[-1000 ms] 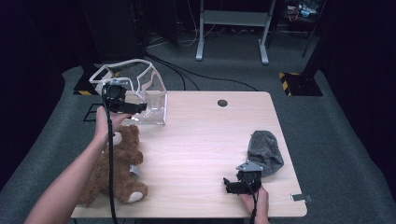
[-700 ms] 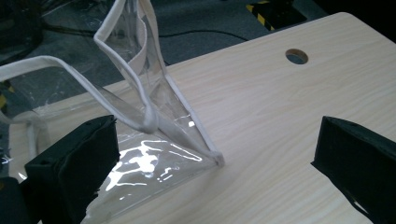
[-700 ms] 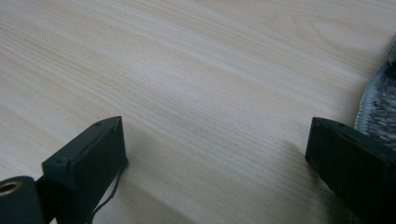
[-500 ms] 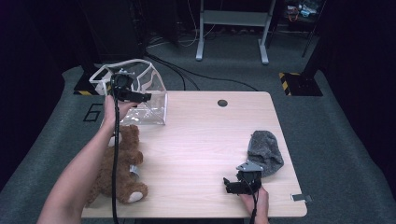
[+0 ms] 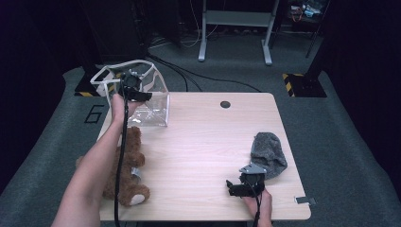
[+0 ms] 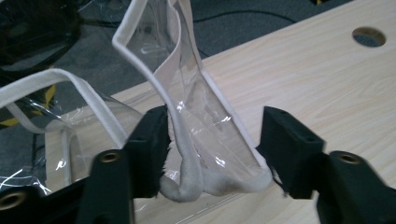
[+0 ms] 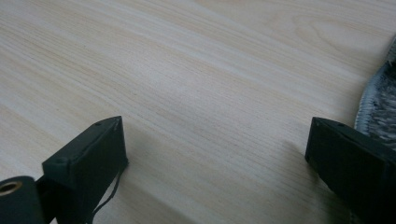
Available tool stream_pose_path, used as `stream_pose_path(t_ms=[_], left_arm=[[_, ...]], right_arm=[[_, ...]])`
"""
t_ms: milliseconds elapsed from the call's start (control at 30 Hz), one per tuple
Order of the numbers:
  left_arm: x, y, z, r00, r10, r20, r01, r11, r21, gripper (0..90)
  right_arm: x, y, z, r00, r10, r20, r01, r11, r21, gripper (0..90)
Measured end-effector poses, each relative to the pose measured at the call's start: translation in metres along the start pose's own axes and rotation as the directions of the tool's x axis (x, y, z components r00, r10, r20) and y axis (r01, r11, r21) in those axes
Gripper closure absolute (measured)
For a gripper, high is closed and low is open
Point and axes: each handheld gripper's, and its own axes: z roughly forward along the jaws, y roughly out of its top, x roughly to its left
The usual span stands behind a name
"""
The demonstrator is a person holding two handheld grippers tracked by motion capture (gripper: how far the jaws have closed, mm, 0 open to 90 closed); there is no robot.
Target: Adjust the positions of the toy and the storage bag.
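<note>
I'm working over a pale wood-grain worktop [image 5: 203, 142] with a round cable hole [image 5: 225, 104] toward its far edge, set on grey carpet in a dark room; a grey metal stand [image 5: 235, 28] rises beyond it and cables run across the floor. My left claw [image 5: 136, 94] is at the far left corner, at the clear plastic bag with white trim [image 5: 142, 101]. Its jaws have just been closing, and a folded bit of the bag's white rim sits between them: one pad touches the trim, the other stands just off the clear panel, so it is not clenched yet. My right claw [image 5: 235, 187] rests low at the near right edge, released, its jaws wide with bare wood between them. Just beyond it and to its right lies a grey knitted cloth [image 5: 267, 153]; a brown teddy bear [image 5: 125, 175] lies nearer to me than the left claw, partly under my forearm. The high view gives me the whole layout. The left gripper view shows the bag's trim [image 6: 187, 154] bunched between the pads, and the right gripper view catches the cloth's edge [image 7: 380, 107] beside one jaw.
</note>
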Motion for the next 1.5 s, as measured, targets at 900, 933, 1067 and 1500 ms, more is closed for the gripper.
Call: stream_pose_path(t_ms=[900, 933, 1067, 1500], left_arm=[[-0.022, 0.011, -0.001, 0.9908, 0.079, 0.109, -0.072, 0.9951, -0.067, 84.0], [-0.024, 0.012, -0.001, 0.9901, 0.082, 0.114, -0.075, 0.9948, -0.069, 84.0], [-0.03, 0.013, -0.001, 0.9855, 0.096, 0.14, -0.088, 0.9939, -0.066, 84.0], [-0.057, 0.018, -0.003, 0.9669, 0.14, 0.213, -0.127, 0.9891, -0.075, 84.0]], right_arm=[[0.0, 0.0, 0.0, 1.0, 0.002, 0.003, -0.002, 1.0, -0.001, 5.2], [0.0, 0.0, 0.0, 1.0, 0.001, 0.003, -0.001, 1.0, -0.001, 5.2], [0.0, 0.0, 0.0, 1.0, 0.002, 0.003, -0.002, 1.0, -0.001, 5.2], [0.0, 0.0, 0.0, 1.0, 0.001, 0.003, -0.001, 1.0, -0.002, 5.2]])
